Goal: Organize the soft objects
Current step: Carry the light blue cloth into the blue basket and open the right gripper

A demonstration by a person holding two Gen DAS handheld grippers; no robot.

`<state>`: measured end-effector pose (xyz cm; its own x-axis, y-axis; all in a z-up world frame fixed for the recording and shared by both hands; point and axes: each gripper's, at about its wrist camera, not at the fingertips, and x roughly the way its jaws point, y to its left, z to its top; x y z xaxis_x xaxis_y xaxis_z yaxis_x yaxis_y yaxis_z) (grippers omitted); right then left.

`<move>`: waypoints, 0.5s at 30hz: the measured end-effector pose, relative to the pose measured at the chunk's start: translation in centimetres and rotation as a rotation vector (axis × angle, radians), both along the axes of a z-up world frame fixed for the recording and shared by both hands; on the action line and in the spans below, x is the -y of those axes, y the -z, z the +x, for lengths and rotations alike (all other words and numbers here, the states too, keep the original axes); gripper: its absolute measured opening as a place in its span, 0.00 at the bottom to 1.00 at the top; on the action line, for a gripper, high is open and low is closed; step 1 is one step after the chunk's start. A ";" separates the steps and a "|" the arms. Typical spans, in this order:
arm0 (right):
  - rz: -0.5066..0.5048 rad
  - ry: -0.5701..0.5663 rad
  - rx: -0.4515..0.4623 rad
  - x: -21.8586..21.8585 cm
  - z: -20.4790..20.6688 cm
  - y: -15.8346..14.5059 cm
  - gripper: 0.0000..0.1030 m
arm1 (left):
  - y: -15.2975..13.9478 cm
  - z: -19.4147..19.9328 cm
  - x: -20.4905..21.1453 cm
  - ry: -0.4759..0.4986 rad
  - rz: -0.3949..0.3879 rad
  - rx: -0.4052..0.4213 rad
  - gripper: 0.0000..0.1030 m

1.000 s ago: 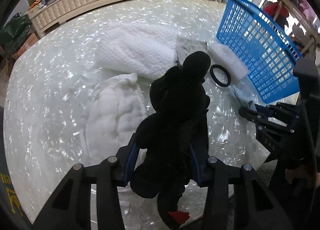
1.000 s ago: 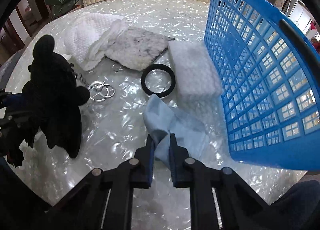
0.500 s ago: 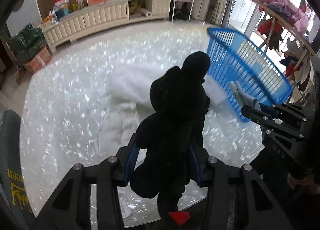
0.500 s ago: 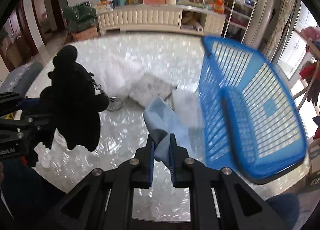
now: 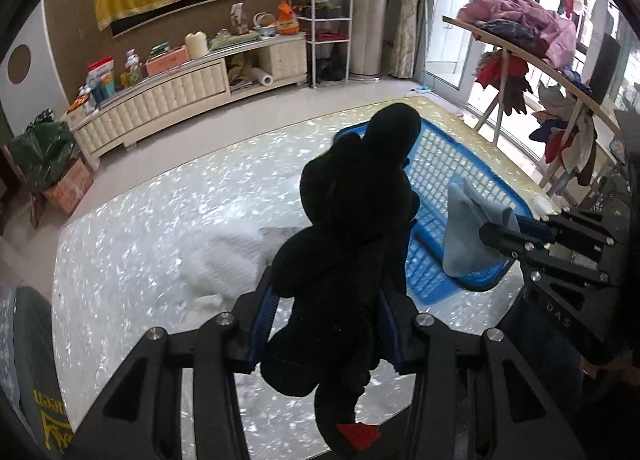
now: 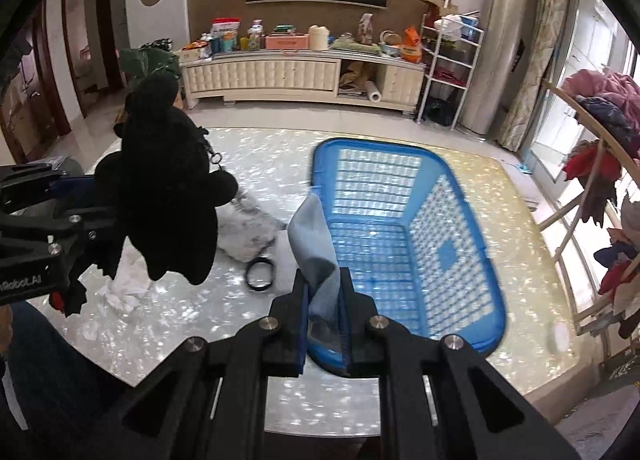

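Grippers' toy (image 5: 352, 244), cloth (image 6: 316, 256) above basket (image 6: 492, 300)

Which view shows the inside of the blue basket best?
The right wrist view: the blue basket lies open below, floor and walls visible, nothing in it. In the left wrist view the black plush toy and light blue cloth hide much of it.

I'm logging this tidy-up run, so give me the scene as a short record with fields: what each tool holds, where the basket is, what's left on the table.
left tool: shut on black plush toy, held clear of the table
right tool: shut on light blue cloth
blue basket: on the table, looks empty
table: white cloths, grey pad, black ring
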<state>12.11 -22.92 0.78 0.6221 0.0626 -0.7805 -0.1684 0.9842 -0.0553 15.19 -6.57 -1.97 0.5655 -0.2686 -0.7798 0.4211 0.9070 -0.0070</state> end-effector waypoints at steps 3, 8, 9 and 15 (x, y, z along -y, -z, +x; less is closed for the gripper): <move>0.002 0.023 -0.007 0.9 -0.1 0.0 0.11 | 0.0 -0.2 1.7 0.019 0.004 0.000 0.42; 0.016 0.053 -0.020 2.7 0.5 -0.7 0.11 | 0.1 0.4 3.7 0.026 0.009 -0.003 0.42; 0.019 0.059 -0.022 3.1 0.5 -0.7 0.11 | 0.1 0.6 4.4 0.036 0.013 -0.003 0.42; 0.027 0.093 -0.069 4.6 2.2 1.0 0.11 | 0.3 1.4 6.8 0.066 0.038 -0.003 0.42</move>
<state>14.35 -27.50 -0.19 0.5710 0.0286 -0.8205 -0.0785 0.9967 -0.0199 16.60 -13.33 -2.28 0.5449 -0.2759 -0.7918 0.4804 0.8767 0.0251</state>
